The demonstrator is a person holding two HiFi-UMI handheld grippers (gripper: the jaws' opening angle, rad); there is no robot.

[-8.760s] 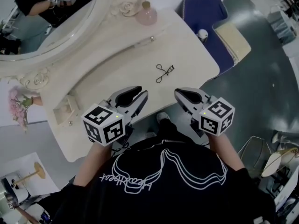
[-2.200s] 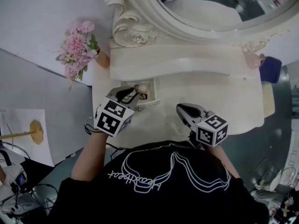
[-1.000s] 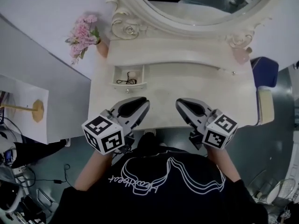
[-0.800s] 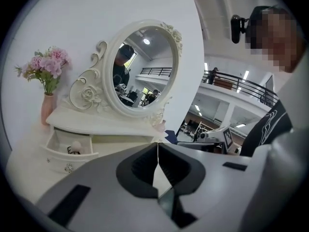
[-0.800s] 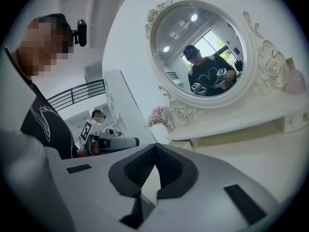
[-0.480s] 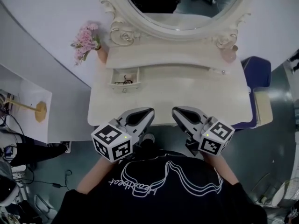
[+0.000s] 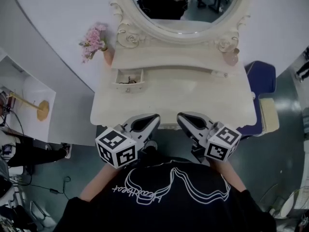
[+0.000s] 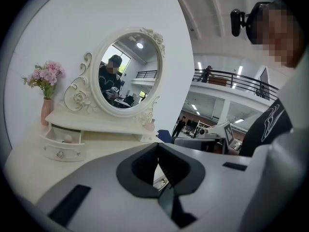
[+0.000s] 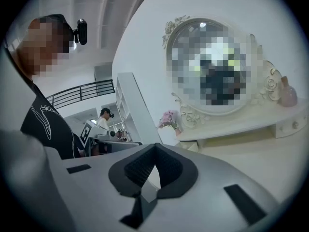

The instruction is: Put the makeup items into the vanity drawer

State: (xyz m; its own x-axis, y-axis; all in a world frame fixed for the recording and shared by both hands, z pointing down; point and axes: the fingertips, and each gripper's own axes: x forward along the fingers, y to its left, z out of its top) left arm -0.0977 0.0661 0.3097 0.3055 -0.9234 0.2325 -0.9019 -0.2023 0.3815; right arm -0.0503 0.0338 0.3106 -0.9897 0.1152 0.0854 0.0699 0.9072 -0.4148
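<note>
Inside the open drawer (image 7: 128, 87), contents (image 7: 129, 79) are indistinct.

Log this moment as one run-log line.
left claw: shut, empty | right claw: shut, empty | drawer: open

You stand in a staged set inside a big lab or studio hall, not a home. The vanity (image 7: 174, 100), with its oval mirror (image 7: 183, 6), flowers (image 7: 94, 40) and blue chair (image 7: 260, 79), sits against a bare, curved white wall (image 7: 53, 18) on a grey floor (image 7: 72, 168) with loose cables (image 7: 54, 190). Past the wall's edge, your left gripper view shows a balcony rail (image 8: 234, 79), strip lights (image 8: 240, 70) and people (image 8: 207, 73) standing about. Your right gripper view shows tall shelving (image 9: 126, 108) and another person (image 9: 104, 119) in dark headgear.
</note>
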